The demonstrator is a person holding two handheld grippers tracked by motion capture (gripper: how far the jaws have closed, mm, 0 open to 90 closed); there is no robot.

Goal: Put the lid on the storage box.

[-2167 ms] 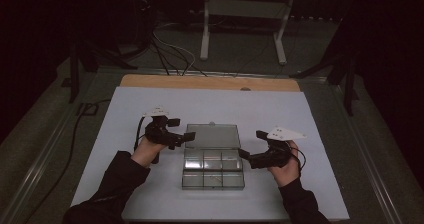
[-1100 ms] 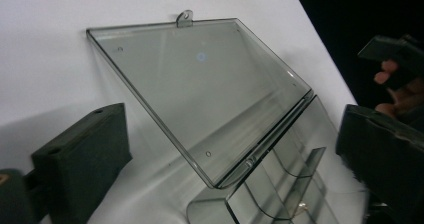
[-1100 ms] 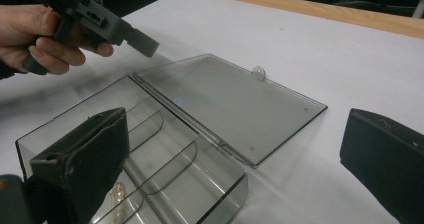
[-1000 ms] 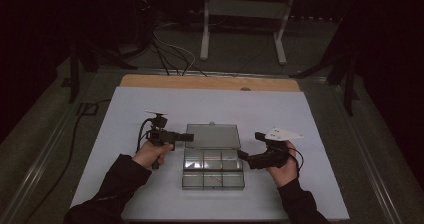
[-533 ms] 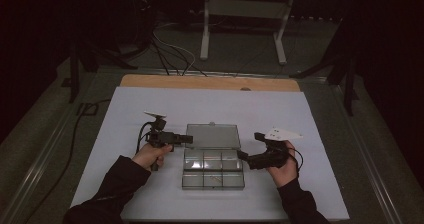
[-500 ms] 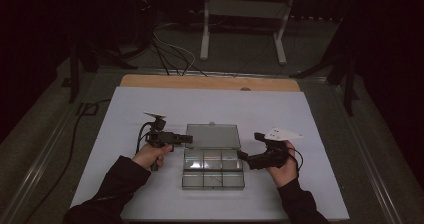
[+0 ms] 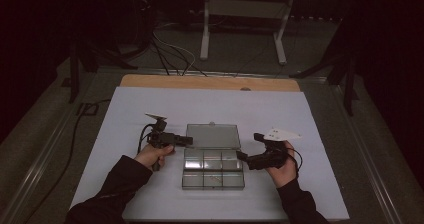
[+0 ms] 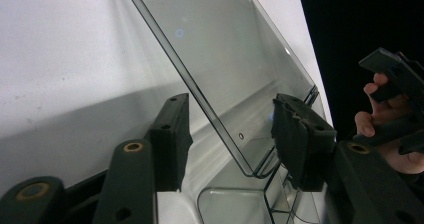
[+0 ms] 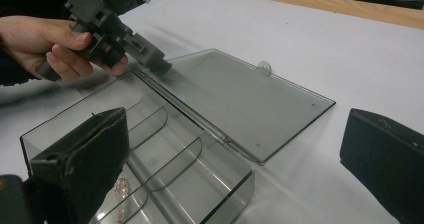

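A clear plastic compartment box (image 7: 213, 168) lies on the white table, its lid (image 7: 213, 136) folded back flat behind it. My left gripper (image 7: 190, 140) reaches in level from the left, at the lid's left edge. Its jaws have just been closing; in the left gripper view (image 8: 230, 119) the lid's edge (image 8: 220, 119) runs between them, and the pads (image 8: 295, 134) stand clear of it. My right gripper (image 7: 242, 157) sits at the box's right end with its jaws wide apart (image 9: 225, 169) and nothing gripped. A small pale item (image 9: 120, 188) lies in a near compartment.
The white sheet (image 7: 125, 114) covers the table, with a wooden strip (image 7: 210, 82) along its far edge. Beyond it stand a metal stand (image 7: 240, 19) and cables (image 7: 170, 54) on the floor. Both forearms come in from the bottom.
Since the earliest frame my left gripper has levelled out and shifted to the lid's left edge. The right gripper and the box have stayed where they were.
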